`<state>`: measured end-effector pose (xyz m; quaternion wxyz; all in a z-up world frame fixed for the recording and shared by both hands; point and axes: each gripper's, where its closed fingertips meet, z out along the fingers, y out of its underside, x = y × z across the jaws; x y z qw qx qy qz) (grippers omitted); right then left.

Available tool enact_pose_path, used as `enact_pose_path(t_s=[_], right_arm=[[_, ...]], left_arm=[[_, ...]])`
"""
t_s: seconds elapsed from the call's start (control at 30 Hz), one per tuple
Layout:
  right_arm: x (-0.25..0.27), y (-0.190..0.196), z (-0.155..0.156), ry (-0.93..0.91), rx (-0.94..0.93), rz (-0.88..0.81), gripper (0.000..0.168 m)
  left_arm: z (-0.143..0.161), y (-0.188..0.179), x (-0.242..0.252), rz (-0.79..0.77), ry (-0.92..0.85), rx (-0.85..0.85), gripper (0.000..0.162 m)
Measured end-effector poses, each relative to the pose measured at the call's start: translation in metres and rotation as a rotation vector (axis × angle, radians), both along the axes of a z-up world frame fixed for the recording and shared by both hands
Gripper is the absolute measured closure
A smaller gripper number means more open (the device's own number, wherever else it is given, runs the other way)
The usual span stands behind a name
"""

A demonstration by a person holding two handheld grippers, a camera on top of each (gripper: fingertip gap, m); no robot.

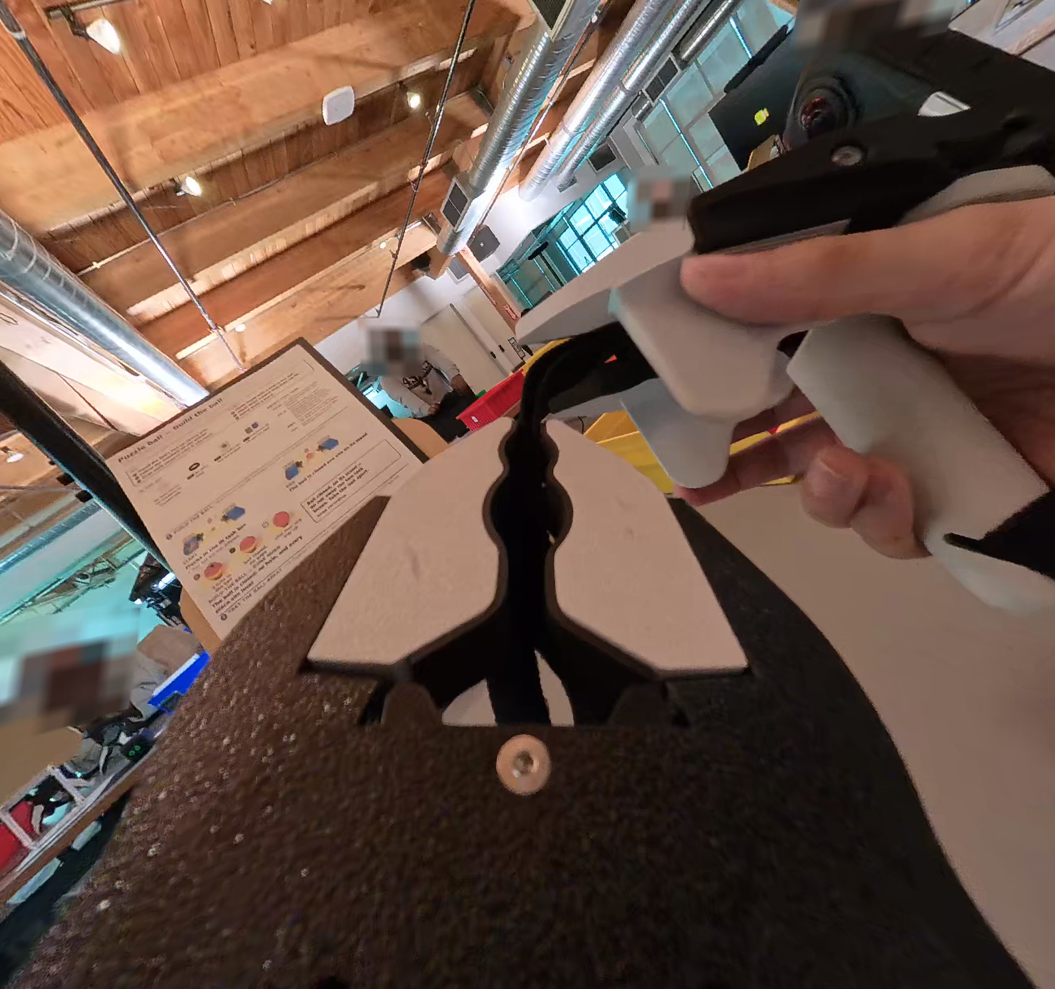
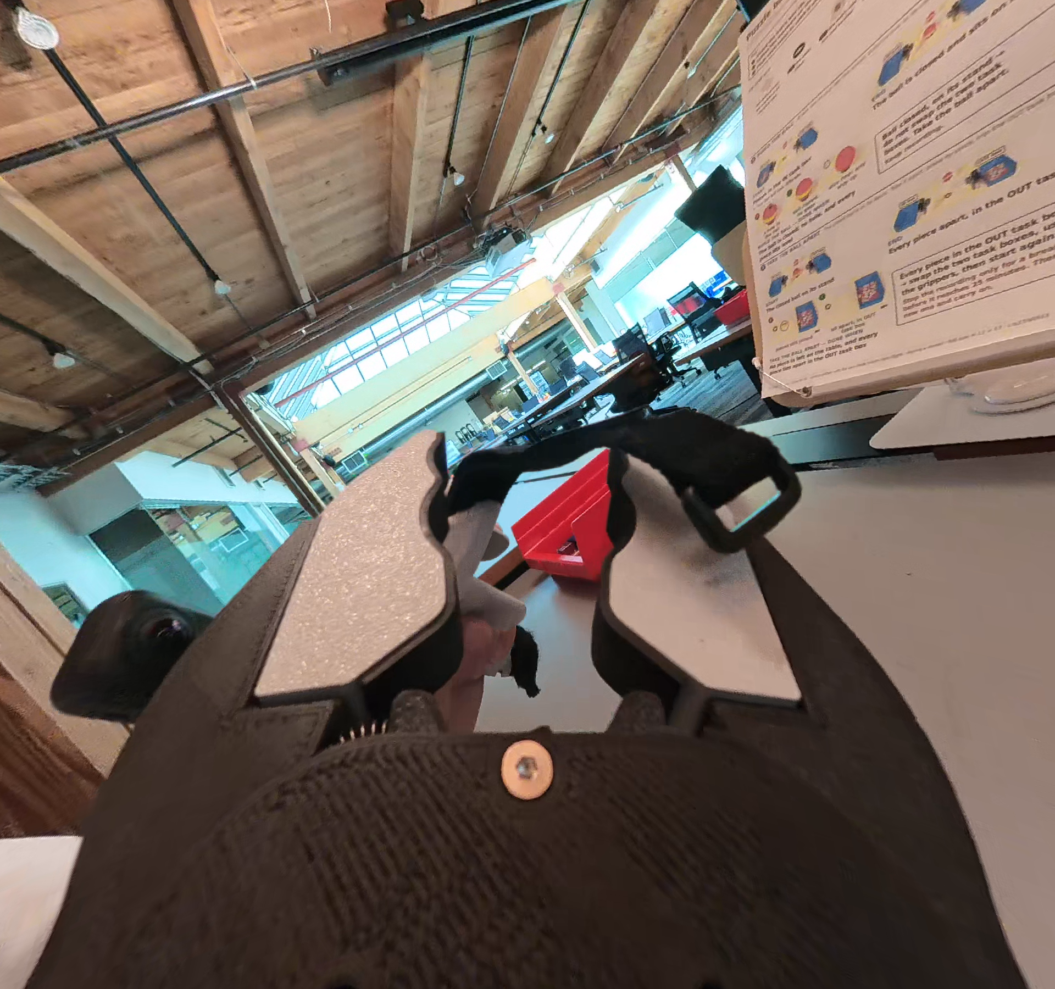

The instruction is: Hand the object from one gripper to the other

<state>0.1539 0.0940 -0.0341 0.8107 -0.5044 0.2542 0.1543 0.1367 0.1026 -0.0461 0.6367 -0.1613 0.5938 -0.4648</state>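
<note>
A black strap point(image 1: 528, 505) with a rectangular black buckle point(image 2: 742, 510) is the object. My left gripper point(image 1: 528, 436) is shut on the strap, which runs up between its grey pads toward my right gripper point(image 1: 588, 368), held by a hand point(image 1: 913, 276) at the upper right. In the right wrist view my right gripper point(image 2: 528, 456) is open with its jaws wide apart. The strap point(image 2: 685, 436) drapes across its fingertips and the buckle lies over the right pad. The left gripper's grey fingers point(image 2: 476, 545) reach in between the jaws, pinching the strap's other end.
A white table point(image 2: 856, 619) lies below. A red bin point(image 2: 565, 528) sits on it beyond the grippers, with yellow bins point(image 1: 628, 442) nearby. An instruction sheet point(image 2: 890, 162) stands on a board at the table's side. A person point(image 1: 422, 379) stands far behind. Both grippers' tips are close together, under 4 cm apart.
</note>
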Motion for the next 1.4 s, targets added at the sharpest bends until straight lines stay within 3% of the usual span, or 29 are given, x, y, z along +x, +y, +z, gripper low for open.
enact_pose_path(t_s=[0.07, 0.3, 0.47, 0.6, 0.83, 1.0, 1.1, 1.17, 1.23, 1.4], right_arm=[[0.001, -0.003, 0.002, 0.003, 0.028, 0.006, 0.134], [0.001, -0.010, 0.007, -0.100, 0.014, 0.043, 0.157], [-0.003, -0.009, 0.002, -0.232, -0.097, 0.057, 0.139], [-0.004, -0.010, 0.005, -0.333, -0.106, -0.009, 0.125], [-0.002, -0.014, 0.013, -0.247, -0.010, -0.011, 0.130], [-0.004, -0.014, 0.012, -0.281, -0.037, 0.010, 0.145], [-0.007, -0.017, 0.012, -0.330, -0.059, 0.055, 0.146], [-0.010, -0.021, 0.013, -0.367, -0.066, 0.094, 0.146], [-0.014, -0.025, 0.011, -0.399, -0.080, 0.153, 0.146], [-0.036, -0.040, 0.006, -0.508, -0.051, 0.339, 0.146]], left_arm=[[-0.001, -0.004, 0.000, -0.001, -0.010, 0.009, 0.157], [-0.003, -0.009, -0.001, -0.084, 0.053, -0.046, 0.155], [-0.002, -0.004, 0.002, -0.074, 0.110, -0.084, 0.157], [0.004, 0.000, 0.005, -0.101, 0.173, -0.228, 0.157], [0.005, -0.007, 0.004, -0.149, 0.185, -0.265, 0.157], [-0.003, -0.009, 0.003, -0.160, 0.208, -0.262, 0.156], [-0.008, -0.018, -0.003, -0.245, 0.250, -0.236, 0.153], [-0.011, -0.026, -0.012, -0.355, 0.313, -0.227, 0.136], [-0.013, -0.033, -0.022, -0.484, 0.417, -0.244, 0.123], [-0.020, -0.035, -0.043, -0.747, 0.764, -0.297, 0.110]])
